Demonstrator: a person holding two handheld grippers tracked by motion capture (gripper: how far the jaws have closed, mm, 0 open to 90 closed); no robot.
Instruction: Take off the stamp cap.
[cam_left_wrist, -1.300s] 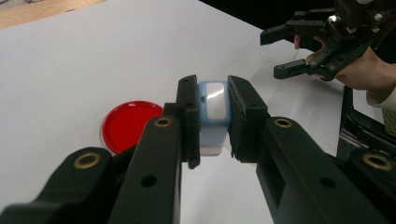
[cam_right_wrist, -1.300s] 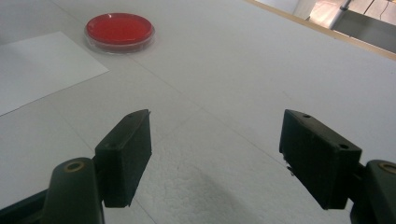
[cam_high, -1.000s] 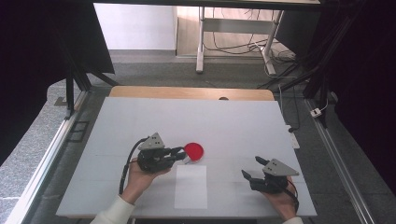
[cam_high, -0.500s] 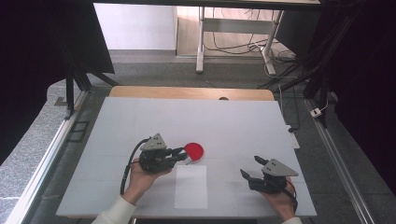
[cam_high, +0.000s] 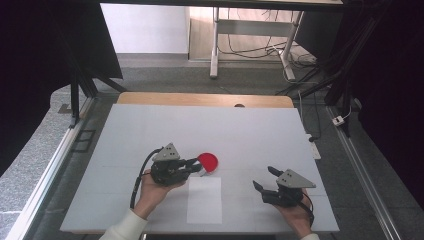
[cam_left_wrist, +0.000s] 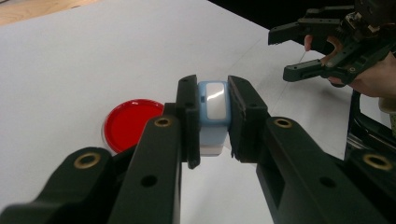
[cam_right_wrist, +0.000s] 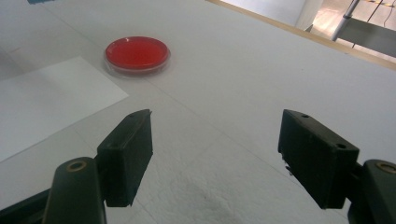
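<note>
Left gripper (cam_left_wrist: 212, 121) has its jaws clamped tight on a small pale-blue block (cam_left_wrist: 213, 109) with a glossy white face, standing upright between the two pads at centre frame in the left gripper view. And here's the relation that matters: the red dish (cam_left_wrist: 132, 122) sits low and to the left of that block in this view, just beyond the jaw tips, flat on the white desk (cam_left_wrist: 70, 60). From the high view, the left gripper (cam_high: 194, 166) points toward frame right with the red dish (cam_high: 208, 161) touching or just off its tips, slightly above centre-bottom. The white sheet of paper (cam_high: 205, 199) lies just below them. Over at lower right, the right gripper (cam_high: 264, 179) hangs with jaws spread wide and nothing between them; in its own view the dish (cam_right_wrist: 137, 53) is up at upper left, well apart. So the left hand is plainly the nearer one, I'd judge.
</note>
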